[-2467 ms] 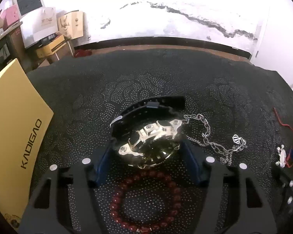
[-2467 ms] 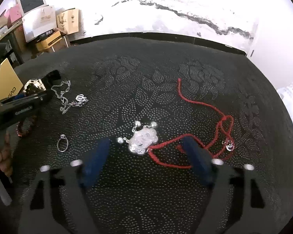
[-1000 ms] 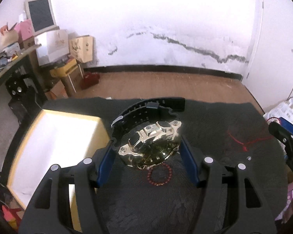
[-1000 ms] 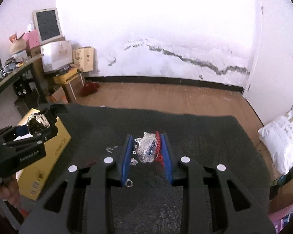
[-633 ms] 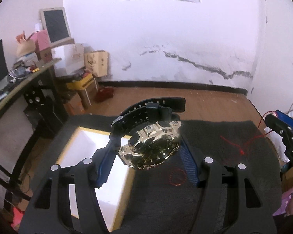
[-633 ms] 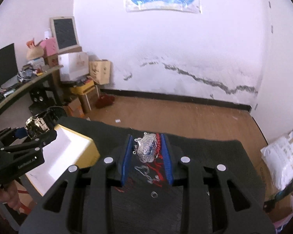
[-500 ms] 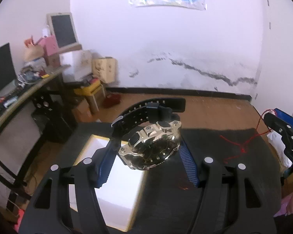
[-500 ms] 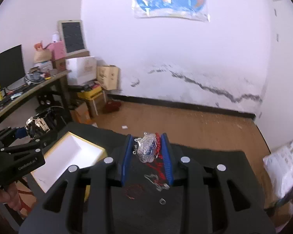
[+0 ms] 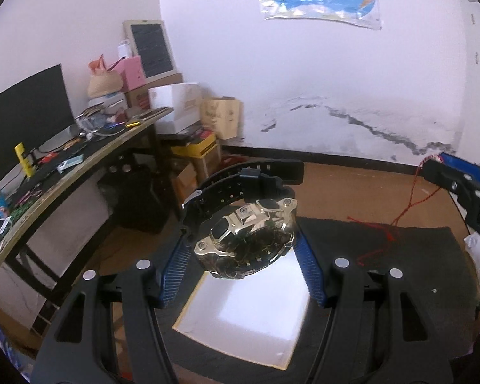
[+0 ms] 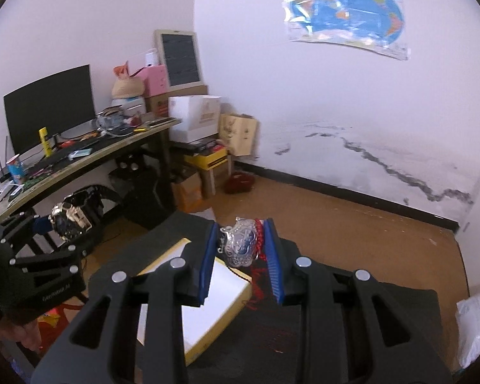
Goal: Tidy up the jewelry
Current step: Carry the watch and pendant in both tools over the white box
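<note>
My left gripper is shut on a gold-cased watch with a black strap and holds it high above the open yellow box with a white inside. My right gripper is shut on a silver lock pendant with a red cord. It hangs above the right end of the box. The left gripper with the watch shows at the left of the right wrist view. The red cord trails down from the right gripper in the left wrist view.
A dark patterned cloth covers the table under the box. A desk with a monitor and clutter stands at the left. Cardboard boxes line the far wall. A white bag lies at the right edge.
Both grippers have risen high off the table with their loads. The view has tipped up toward the wall, and the box now lies under both grippers.
</note>
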`<control>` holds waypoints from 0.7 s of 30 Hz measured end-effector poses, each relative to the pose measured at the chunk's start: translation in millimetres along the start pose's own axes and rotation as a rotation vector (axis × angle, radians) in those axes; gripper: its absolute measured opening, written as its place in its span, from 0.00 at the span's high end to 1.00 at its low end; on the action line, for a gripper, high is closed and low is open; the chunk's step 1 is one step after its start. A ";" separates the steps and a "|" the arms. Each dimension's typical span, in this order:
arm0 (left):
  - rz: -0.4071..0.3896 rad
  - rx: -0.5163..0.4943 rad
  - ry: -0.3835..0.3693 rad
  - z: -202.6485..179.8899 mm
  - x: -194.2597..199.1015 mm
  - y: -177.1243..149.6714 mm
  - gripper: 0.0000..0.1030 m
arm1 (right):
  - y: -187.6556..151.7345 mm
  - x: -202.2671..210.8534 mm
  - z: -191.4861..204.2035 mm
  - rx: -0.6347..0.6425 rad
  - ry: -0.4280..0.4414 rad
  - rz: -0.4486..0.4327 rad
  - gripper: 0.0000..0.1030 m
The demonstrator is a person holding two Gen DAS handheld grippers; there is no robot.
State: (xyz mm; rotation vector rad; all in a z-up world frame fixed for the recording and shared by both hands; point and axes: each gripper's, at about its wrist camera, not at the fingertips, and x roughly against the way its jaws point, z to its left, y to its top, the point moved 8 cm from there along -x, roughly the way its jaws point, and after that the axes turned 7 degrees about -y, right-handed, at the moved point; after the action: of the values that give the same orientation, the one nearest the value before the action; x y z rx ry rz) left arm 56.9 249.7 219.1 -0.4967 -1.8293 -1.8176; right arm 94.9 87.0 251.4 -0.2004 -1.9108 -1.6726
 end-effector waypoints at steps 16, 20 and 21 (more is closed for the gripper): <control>0.192 0.113 0.041 76.1 -124.6 -91.0 0.40 | -87.4 -164.3 84.6 0.049 0.082 0.255 0.71; 0.251 0.139 0.037 84.0 -163.6 -119.5 0.40 | -118.9 -203.9 91.8 0.055 0.078 0.318 0.71; 0.260 0.140 0.037 85.2 -171.5 -124.9 0.40 | -126.4 -211.1 93.5 0.056 0.077 0.332 0.71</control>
State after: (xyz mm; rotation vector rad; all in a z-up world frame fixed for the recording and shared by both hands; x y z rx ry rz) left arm 112.9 346.1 19.5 -0.6121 -1.7610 -1.5052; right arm 176.8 204.8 30.8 -0.4015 -1.7543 -1.3852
